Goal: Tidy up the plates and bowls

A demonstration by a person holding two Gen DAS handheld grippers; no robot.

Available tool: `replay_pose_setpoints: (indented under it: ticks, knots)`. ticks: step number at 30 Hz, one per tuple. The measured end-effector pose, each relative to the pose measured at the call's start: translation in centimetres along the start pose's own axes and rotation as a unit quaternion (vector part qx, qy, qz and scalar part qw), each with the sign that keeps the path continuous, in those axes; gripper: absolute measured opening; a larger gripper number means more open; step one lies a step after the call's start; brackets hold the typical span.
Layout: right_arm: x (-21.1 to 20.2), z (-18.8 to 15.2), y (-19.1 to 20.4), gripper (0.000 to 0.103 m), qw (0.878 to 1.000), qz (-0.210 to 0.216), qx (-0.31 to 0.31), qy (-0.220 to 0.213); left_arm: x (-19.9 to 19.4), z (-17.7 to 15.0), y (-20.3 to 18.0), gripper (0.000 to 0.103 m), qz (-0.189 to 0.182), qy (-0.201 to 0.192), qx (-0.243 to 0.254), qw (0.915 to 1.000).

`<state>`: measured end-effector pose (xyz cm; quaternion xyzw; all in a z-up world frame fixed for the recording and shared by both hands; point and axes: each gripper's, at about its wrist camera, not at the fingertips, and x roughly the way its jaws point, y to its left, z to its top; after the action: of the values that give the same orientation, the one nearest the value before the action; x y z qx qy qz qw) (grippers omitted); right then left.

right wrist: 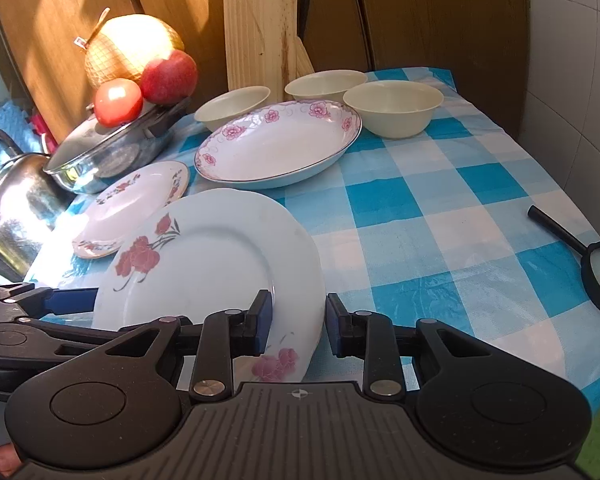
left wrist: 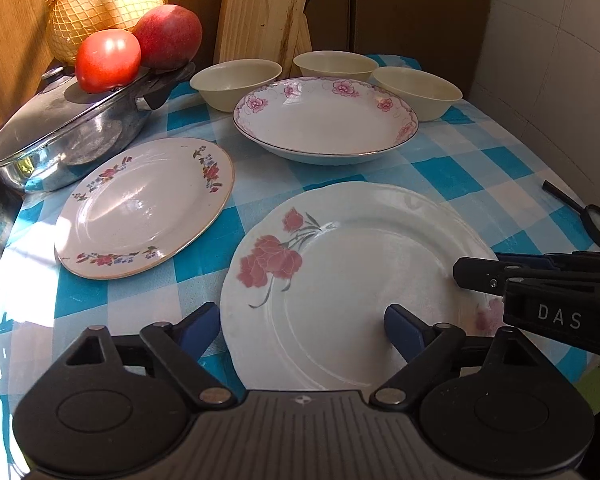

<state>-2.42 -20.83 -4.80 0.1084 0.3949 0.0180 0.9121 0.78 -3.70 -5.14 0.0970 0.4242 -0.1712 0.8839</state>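
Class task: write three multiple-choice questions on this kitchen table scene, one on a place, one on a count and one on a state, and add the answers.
1. Where does the tomato sit?
A. on the floor
B. on the pan lid
C. in a basket

2. How many cream bowls stand at the back of the table?
A. one
B. two
C. three

3. What is the right claw doing?
A. hanging open over bare cloth
B. gripping the rim of the big red-flowered plate
C. holding a spoon

Answers:
1 B: the tomato rests on the glass lid, beside a red apple.
2 C: three plain cream bowls stand behind the deep plate with pink flowers.
3 B: one finger lies on the plate's face and the other outside its edge, with the rim between them.
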Motion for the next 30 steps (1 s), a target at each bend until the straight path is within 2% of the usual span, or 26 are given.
replay_pose_setpoints:
  ticks: [3,5,7,9,16,19,24,30]
  knots:
    - [0.8,0.2,-0.5,0.036,1.0,-0.008,0.014,0.013,-0.2,0.2,-0.7,0.083,0.011,-0.015,0.027,0.9995]
    - [1.0,0.3,-0.5,0.036,1.0,-0.011,0.011,0.011,-0.1,0.3,-0.6,0.083,0.007,-0.011,0.022,0.9997]
    - [0.5,0.4,0.0,0.036,0.999,-0.033,-0.012,-0.011,0.1,0.4,-0.3,0.083,0.009,-0.006,0.014,0.9998]
    - [0.3,0.5,0.1,0.041,0.999,-0.045,-0.018,-0.023,0.1,0.4,0.0,0.083,0.015,-0.006,0.012,0.9998]
    - [0.1,0.9,0.5,0.042,0.998,-0.05,-0.021,-0.033,-0.5,0.5,0.1,0.084,0.023,-0.015,0.011,0.9996]
    - [0.0,1.2,1.4,0.052,0.997,-0.057,-0.038,-0.042,-0.6,0.5,0.8,0.084,0.029,-0.016,0.0,0.9995]
    - [-0.3,1.6,2.8,0.053,0.994,-0.063,-0.063,-0.059,-0.9,0.7,2.0,0.084,0.038,-0.021,-0.022,0.9988]
    - [-0.3,1.8,4.1,0.056,0.992,-0.069,-0.084,-0.067,-1.4,0.8,2.6,0.084,0.048,-0.033,-0.026,0.998]
